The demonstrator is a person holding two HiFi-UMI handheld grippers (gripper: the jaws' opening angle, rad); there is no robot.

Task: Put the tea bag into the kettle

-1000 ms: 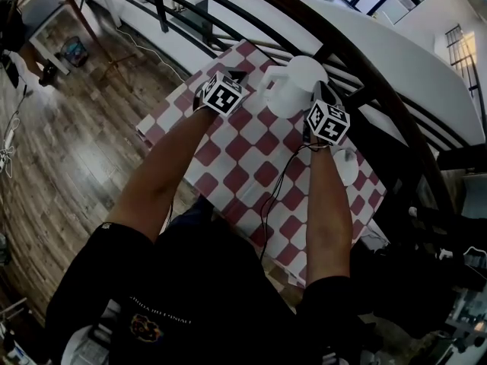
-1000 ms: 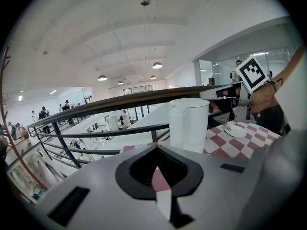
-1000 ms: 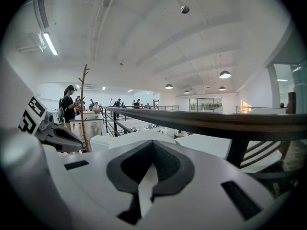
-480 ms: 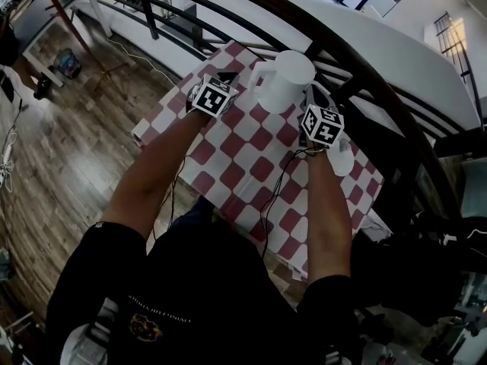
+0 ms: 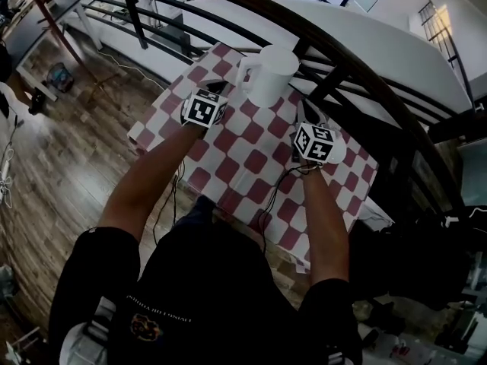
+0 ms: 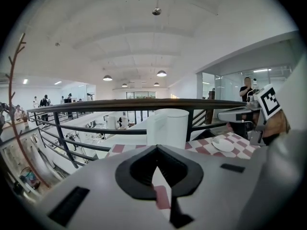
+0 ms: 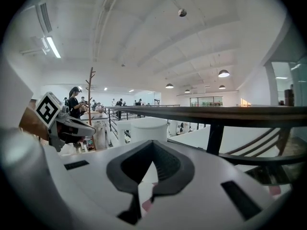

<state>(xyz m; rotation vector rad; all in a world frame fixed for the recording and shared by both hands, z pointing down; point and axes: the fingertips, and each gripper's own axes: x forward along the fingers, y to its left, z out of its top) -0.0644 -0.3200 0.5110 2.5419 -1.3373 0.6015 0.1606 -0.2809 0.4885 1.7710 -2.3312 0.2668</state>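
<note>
**Fingers (image 6: 136, 169) pinched shut, both sides**

Shirt print (image 5: 160, 322): too small to read. Left gripper (image 6: 158, 176) and right gripper (image 7: 146, 176), both closed on nothing, hang over the red-and-white checked cloth (image 5: 251, 158), a white saucer (image 6: 223, 144) by the right one. Beyond, between them, the white kettle (image 5: 268, 74) stands upright by the railing (image 6: 96, 107). Tea bag: can't spot it.

No wording can be read. A line of small pale lettering above a round badge sits on the person's dark shirt (image 5: 156, 319), lower left of the head view, too blurred to make out. The marker cubes (image 5: 204, 109) bear black-and-white square patterns, no letters.
</note>
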